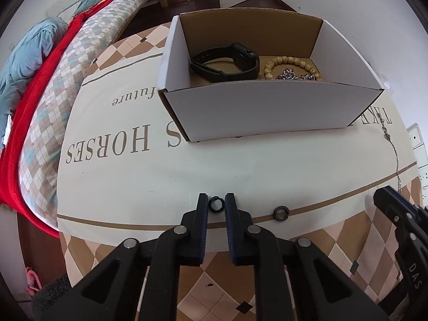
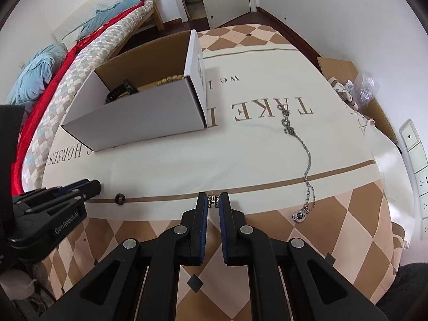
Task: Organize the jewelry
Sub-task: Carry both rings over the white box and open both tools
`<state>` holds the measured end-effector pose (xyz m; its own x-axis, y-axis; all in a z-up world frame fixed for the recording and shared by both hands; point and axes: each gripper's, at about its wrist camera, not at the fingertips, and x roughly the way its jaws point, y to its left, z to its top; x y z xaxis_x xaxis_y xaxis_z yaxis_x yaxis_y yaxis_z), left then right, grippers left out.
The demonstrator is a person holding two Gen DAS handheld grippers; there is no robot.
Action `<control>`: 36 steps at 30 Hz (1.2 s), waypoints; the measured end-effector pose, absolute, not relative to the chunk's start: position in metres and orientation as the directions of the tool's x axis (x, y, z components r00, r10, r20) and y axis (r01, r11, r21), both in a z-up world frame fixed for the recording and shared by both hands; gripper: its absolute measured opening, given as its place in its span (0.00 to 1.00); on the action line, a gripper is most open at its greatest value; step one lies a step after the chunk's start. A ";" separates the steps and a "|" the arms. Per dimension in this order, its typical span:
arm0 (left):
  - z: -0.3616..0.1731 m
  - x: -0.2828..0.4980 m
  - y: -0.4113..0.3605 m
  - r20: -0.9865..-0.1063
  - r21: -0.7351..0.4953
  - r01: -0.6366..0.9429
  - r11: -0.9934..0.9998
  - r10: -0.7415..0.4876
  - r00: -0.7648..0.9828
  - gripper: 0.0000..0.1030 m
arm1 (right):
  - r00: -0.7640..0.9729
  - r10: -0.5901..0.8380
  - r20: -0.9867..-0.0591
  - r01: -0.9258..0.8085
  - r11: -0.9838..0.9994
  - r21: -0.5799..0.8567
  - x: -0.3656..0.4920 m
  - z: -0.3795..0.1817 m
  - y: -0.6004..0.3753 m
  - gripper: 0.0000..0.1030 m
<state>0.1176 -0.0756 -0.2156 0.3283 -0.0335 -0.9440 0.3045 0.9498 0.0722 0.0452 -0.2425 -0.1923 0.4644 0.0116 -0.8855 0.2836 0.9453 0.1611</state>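
A white cardboard box (image 1: pixel 267 112) stands on the table and holds a black smartwatch (image 1: pixel 227 62), a wooden bead bracelet (image 1: pixel 291 65) and a silver chain (image 1: pixel 294 76). My left gripper (image 1: pixel 216 203) is shut on a small black ring (image 1: pixel 215 203) at table level. A second dark ring (image 1: pixel 279 210) lies to its right; it also shows in the right wrist view (image 2: pixel 120 198). My right gripper (image 2: pixel 213 200) is shut on a small gold earring (image 2: pixel 213 200). A silver pendant necklace (image 2: pixel 305 171) lies stretched on the cloth to its right.
The table carries a cream cloth (image 2: pixel 267 139) with brown diamonds and lettering. A bed (image 1: pixel 53 93) with red and blue blankets runs along the left. A brown carton (image 2: pixel 355 85) with packing sits at the far right by the wall.
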 end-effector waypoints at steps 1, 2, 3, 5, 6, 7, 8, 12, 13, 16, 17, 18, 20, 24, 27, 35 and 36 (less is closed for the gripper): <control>-0.214 0.117 -0.075 -0.943 0.073 0.304 0.950 -0.034 0.332 0.09 | 0.470 0.012 -0.883 0.284 0.945 0.164 0.045 -0.190 -0.243 0.09; -0.210 0.117 -0.074 -0.941 0.072 0.302 0.951 -0.036 0.338 0.09 | 0.476 0.012 -0.879 0.284 0.944 0.167 0.045 -0.187 -0.243 0.09; -0.207 0.117 -0.074 -0.939 0.070 0.299 0.952 -0.039 0.343 0.09 | 0.481 0.012 -0.877 0.285 0.943 0.170 0.045 -0.184 -0.244 0.09; -0.197 0.116 -0.072 -0.932 0.066 0.295 0.953 -0.046 0.359 0.09 | 0.494 0.015 -0.869 0.287 0.941 0.179 0.046 -0.178 -0.245 0.09; -0.190 0.116 -0.072 -0.929 0.065 0.293 0.954 -0.050 0.368 0.09 | 0.504 0.016 -0.864 0.286 0.940 0.184 0.047 -0.173 -0.246 0.09; -0.184 0.115 -0.072 -0.925 0.064 0.293 0.954 -0.054 0.376 0.09 | 0.510 0.019 -0.860 0.285 0.940 0.189 0.048 -0.169 -0.247 0.09; -0.178 0.116 -0.071 -0.921 0.059 0.291 0.955 -0.061 0.386 0.09 | 0.518 0.023 -0.855 0.283 0.939 0.197 0.049 -0.164 -0.247 0.09; -0.142 0.125 -0.069 -0.899 0.015 0.288 0.958 -0.114 0.424 0.09 | 0.565 0.052 -0.824 0.247 0.942 0.228 0.067 -0.132 -0.251 0.09; -0.132 0.132 -0.070 -0.893 -0.003 0.291 0.957 -0.133 0.431 0.09 | 0.574 0.060 -0.817 0.235 0.943 0.234 0.073 -0.125 -0.251 0.09; -0.113 0.157 -0.071 -0.883 -0.048 0.297 0.954 -0.179 0.434 0.09 | 0.598 0.109 -0.794 0.183 0.946 0.268 0.103 -0.102 -0.255 0.09; -0.109 0.168 -0.072 -0.881 -0.062 0.297 0.953 -0.192 0.432 0.10 | 0.601 0.125 -0.790 0.172 0.944 0.280 0.113 -0.097 -0.256 0.09; -0.109 0.179 -0.074 -0.881 -0.073 0.298 0.952 -0.202 0.428 0.10 | 0.600 0.146 -0.786 0.159 0.942 0.296 0.125 -0.093 -0.257 0.09; -0.110 0.198 -0.076 -0.887 -0.087 0.297 0.951 -0.209 0.411 0.09 | 0.583 0.181 -0.792 0.132 0.941 0.311 0.150 -0.092 -0.257 0.09; -0.121 0.232 -0.080 -0.906 -0.109 0.301 0.947 -0.220 0.363 0.10 | 0.522 0.211 -0.826 0.118 0.941 0.316 0.195 -0.106 -0.257 0.09; -0.126 0.243 -0.078 -0.912 -0.119 0.290 0.950 -0.220 0.346 0.11 | 0.476 0.247 -0.844 0.120 0.932 0.341 0.216 -0.120 -0.259 0.09; -0.117 0.249 -0.065 -0.899 -0.111 0.240 0.965 -0.200 0.389 0.50 | 0.458 0.276 -0.845 0.165 0.908 0.385 0.225 -0.127 -0.272 0.45; -0.115 0.249 -0.063 -0.896 -0.107 0.230 0.967 -0.194 0.400 0.58 | 0.463 0.277 -0.842 0.170 0.905 0.391 0.224 -0.125 -0.275 0.45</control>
